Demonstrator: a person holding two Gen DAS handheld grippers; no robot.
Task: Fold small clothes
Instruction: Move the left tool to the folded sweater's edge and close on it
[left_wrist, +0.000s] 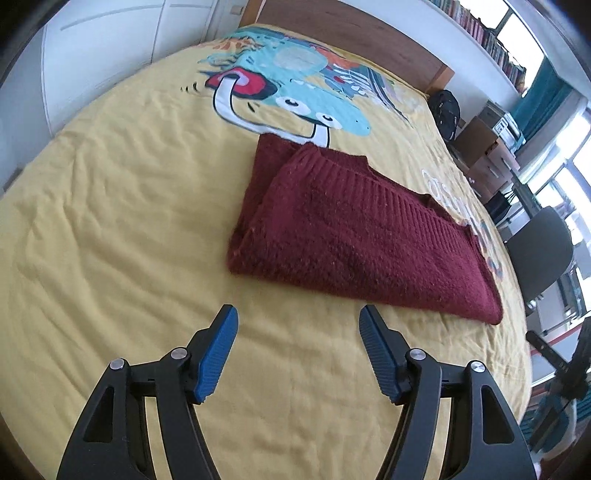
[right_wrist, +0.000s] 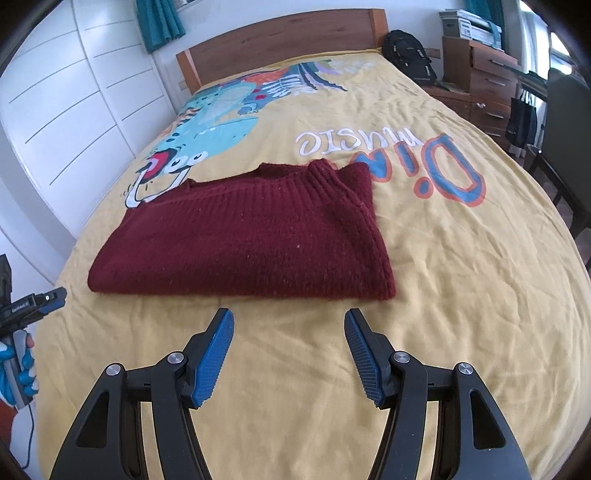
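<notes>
At the far left of the right wrist view, a white wardrobe (right_wrist: 55, 110) runs along the wall, and the left claw (right_wrist: 48, 298) shows at the edge, only a black tip with blue visible, next to a gloved hand (right_wrist: 22, 365) in blue and white. Its own camera shows the left claw (left_wrist: 298, 319) released, blue pads (left_wrist: 216, 360) spread wide with only yellow sheet between them, holding nothing. It hovers just short of the sweater's near edge, not touching it.

The sweater (right_wrist: 251, 236) lies folded on the bed (right_wrist: 461, 295), a dark red knit rectangle, its ribbed hem and collar turned toward the headboard (right_wrist: 280, 40). In the left wrist view the sweater (left_wrist: 354, 229) sits ahead and to the right of the claw, its far corner just reaching the printed dinosaur (left_wrist: 295, 85). The yellow bedspread is wrinkled all over; white and blue lettering (right_wrist: 399, 158) is printed beyond the sweater's right side.

The right claw (right_wrist: 289, 316) is also released, its fingers (right_wrist: 365, 354) apart and empty, pointing at the sweater's near edge with a narrow strip of sheet between.

Further right, a black backpack (right_wrist: 408, 55) leans by the head of the bed, then wooden drawers (right_wrist: 487, 81) and a dark chair (right_wrist: 565, 147) at the edge.
</notes>
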